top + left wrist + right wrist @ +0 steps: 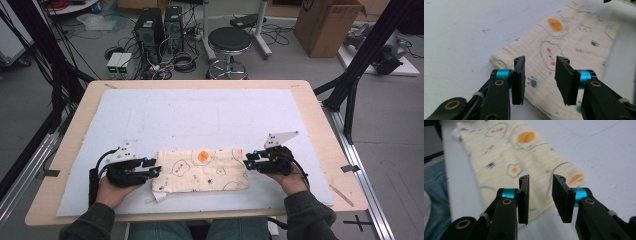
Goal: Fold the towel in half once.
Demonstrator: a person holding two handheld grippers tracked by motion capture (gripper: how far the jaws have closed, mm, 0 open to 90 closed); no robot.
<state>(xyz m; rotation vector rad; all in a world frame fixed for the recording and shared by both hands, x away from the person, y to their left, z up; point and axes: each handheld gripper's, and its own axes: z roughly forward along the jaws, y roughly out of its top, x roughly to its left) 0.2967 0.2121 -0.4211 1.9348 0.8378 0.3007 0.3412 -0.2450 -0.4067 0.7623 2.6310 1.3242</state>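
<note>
Folded cloth [201, 170] lies flat on the surface, long axis running side to side between both hands: left tongs [157, 169] at its left short edge, right tongs [247, 163] at its right, both released with nothing gripped, equally near

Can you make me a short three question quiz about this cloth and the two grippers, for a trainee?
1. True or false: the folded cloth lies flat on the white mat.
2. Which gripper is at the cloth's end nearest the orange spot: A the left gripper, B the right gripper?
3. What is clamped between the jaws of either gripper?

Key
1. True.
2. B.
3. Nothing; both pairs of jaws stand apart, with the cloth beyond them.
</note>
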